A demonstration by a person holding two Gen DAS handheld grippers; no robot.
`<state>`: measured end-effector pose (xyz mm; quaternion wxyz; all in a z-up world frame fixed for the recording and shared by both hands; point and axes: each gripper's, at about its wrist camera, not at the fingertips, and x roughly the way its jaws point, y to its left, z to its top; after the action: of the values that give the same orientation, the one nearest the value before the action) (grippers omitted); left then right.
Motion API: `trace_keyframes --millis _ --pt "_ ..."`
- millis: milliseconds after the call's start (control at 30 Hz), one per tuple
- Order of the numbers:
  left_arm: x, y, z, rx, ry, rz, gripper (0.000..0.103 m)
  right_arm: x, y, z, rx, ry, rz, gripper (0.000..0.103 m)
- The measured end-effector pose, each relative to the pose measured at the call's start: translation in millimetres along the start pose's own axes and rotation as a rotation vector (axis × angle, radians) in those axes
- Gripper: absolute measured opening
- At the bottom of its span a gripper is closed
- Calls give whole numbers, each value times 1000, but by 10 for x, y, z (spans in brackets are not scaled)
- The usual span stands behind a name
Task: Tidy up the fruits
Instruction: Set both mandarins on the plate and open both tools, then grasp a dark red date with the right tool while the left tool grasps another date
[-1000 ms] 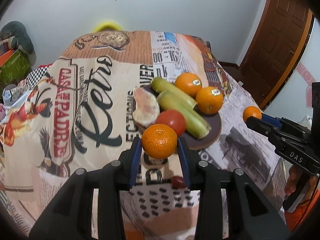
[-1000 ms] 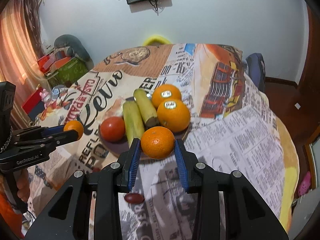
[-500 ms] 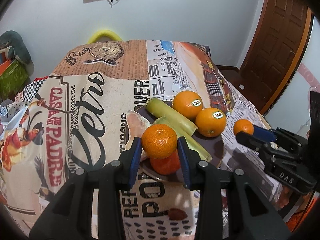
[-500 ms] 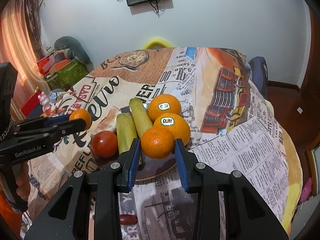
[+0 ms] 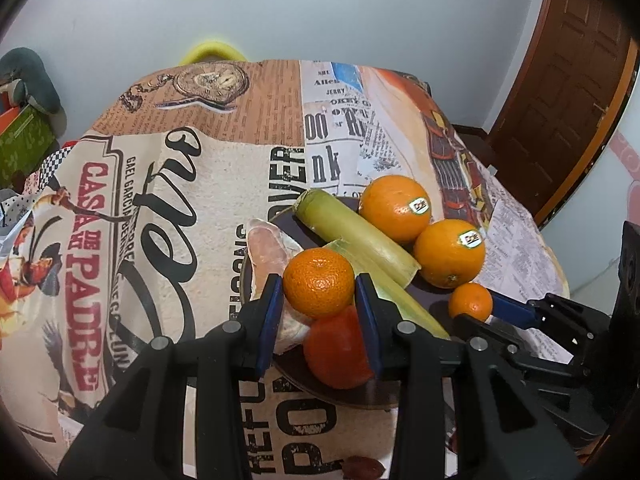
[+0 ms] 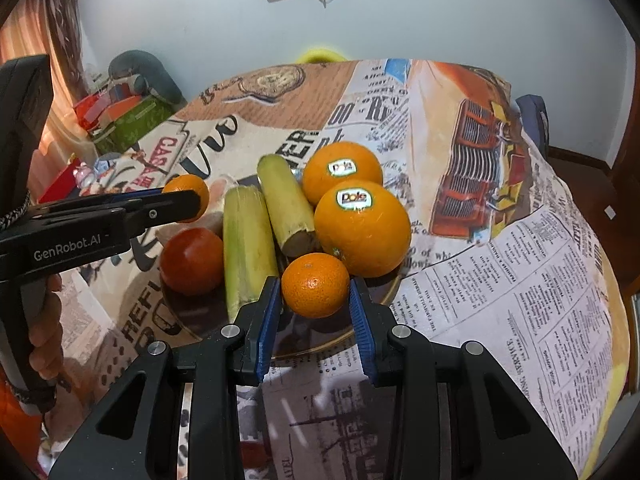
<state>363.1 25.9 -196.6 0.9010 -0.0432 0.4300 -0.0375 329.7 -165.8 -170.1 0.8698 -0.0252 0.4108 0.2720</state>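
Two round, dimpled mandarins [image 5: 319, 282] [image 6: 315, 290] above dark glossy plate [image 6: 192, 314]

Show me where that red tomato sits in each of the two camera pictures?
Left wrist view: the tomato is low centre, partly hidden behind the left gripper and its mandarin.
Right wrist view: the tomato sits left of centre on the plate.
Shared landmark: the two stickered oranges.

My left gripper [image 5: 319, 294], clamping its small orange mandarin [image 5: 319, 282], has come forward and down until it hangs over the dark round plate [image 5: 356, 394] above the red tomato [image 5: 338, 350]. My right gripper [image 6: 315, 300] has carried its own small mandarin [image 6: 315, 290] in over the plate's near rim [image 6: 320, 350].
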Motion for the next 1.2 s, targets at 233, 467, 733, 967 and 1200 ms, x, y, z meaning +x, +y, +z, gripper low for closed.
trace_keyframes --millis 233,467,733,967,1200 --pt "90 17 -22 -2 11 0 37 89 -13 -16 4 15 -7 32" --pt "13 -2 -22 3 17 -17 44 95 -19 -11 3 26 -25 40" --pt "-371 -70 -123 21 -32 -18 44 -192 69 13 -13 -24 -40 47" --pt "-793 -144 -226 44 -86 -10 44 -523 207 -8 -34 -64 -53 47" --pt "-1175 -151 -374 47 -119 4 44 -830 378 -132 -56 -79 -60 47"
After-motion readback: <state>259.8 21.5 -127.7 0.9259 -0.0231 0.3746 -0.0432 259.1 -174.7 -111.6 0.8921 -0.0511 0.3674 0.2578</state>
